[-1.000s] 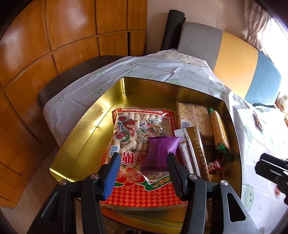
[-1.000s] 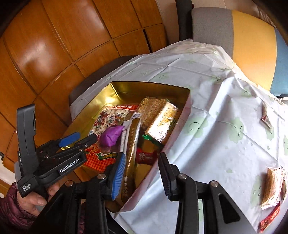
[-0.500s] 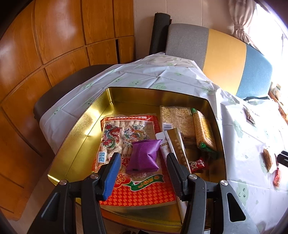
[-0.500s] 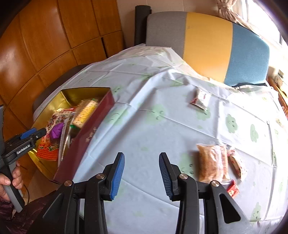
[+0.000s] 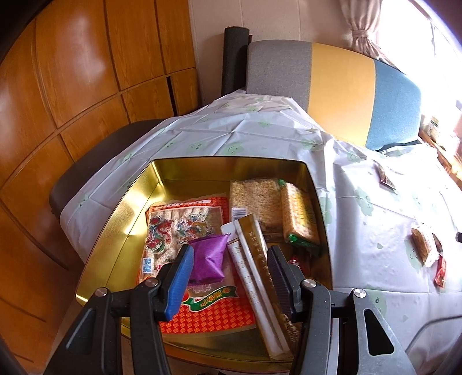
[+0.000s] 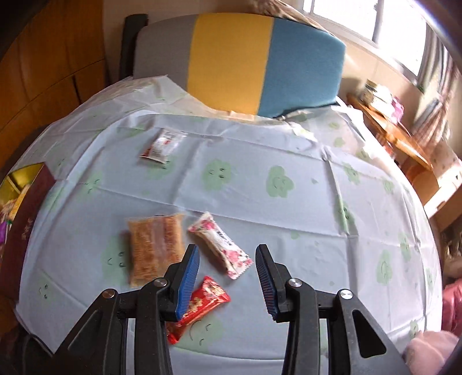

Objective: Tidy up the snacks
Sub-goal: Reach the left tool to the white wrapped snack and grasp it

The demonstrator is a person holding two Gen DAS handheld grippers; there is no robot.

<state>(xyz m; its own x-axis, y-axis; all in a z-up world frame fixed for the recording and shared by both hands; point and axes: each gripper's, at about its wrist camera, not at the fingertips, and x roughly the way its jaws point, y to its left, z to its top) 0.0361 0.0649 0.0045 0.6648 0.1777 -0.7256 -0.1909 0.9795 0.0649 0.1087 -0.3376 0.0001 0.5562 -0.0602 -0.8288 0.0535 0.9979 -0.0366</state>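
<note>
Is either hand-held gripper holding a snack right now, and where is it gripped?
Nothing is held. The left hand-held gripper hangs open over the tin; the right hand-held gripper is open above the floral packet.

Around me the room is warm with wood: tall panelled cupboards (image 5: 95, 75) fill the side from nine to eleven o'clock, glossy and catching the daylight. At twelve o'clock stands a padded chair back (image 6: 236, 57) striped grey, yellow and blue, pushed against my table, whose pale cloth (image 6: 260, 184) is printed with smiling green flowers. A dark chair seat (image 5: 95, 161) sits at ten o'clock. At one to two o'clock a bright window (image 6: 375, 20) pours in light, a tied-back curtain (image 5: 361, 26) beside it, and a wooden shelf (image 6: 389, 127) below holds clutter I cannot make out.
</note>
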